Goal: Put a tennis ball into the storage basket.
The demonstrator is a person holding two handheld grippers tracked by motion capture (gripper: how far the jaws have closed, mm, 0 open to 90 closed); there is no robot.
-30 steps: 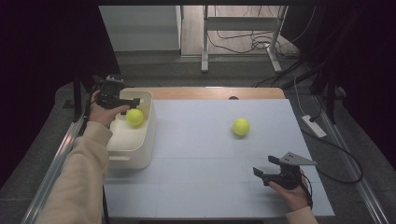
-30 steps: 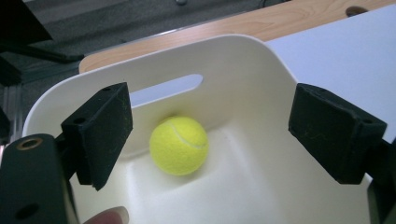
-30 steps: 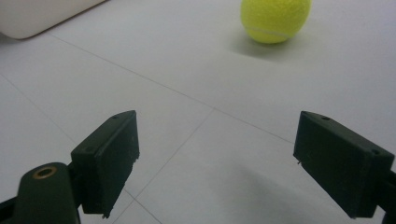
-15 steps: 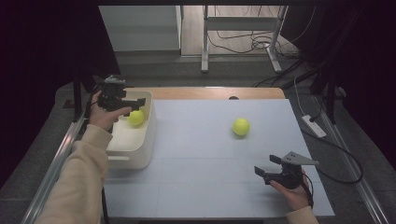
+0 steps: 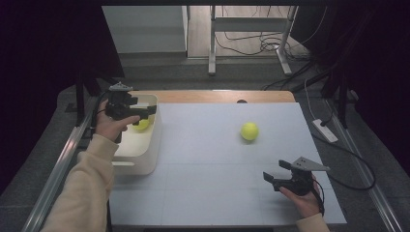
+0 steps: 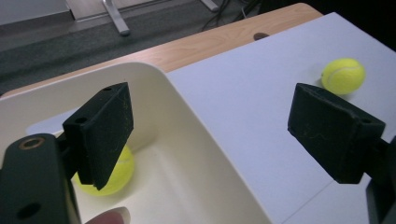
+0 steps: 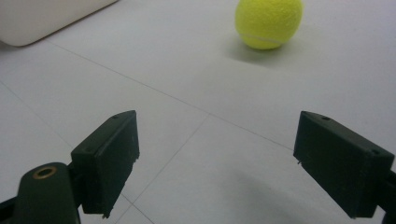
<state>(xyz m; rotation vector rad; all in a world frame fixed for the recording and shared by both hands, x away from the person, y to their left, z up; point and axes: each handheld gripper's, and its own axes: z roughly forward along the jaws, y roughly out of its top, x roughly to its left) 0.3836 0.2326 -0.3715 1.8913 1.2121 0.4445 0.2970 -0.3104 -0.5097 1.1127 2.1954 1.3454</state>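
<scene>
The left claw (image 5: 145,112) hovers open over the cream bin (image 5: 145,154), gripping nothing; 1 tennis ball (image 6: 109,175) lies inside the bin. The second ball (image 5: 249,131) rests on the bench (image 5: 208,169) right of the bin. The right claw (image 5: 271,180), open and empty, sits nearer the person than that ball.

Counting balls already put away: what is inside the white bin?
One yellow tennis ball lies inside the white bin. The left tool and hand cover part of the bin's floor.
</scene>
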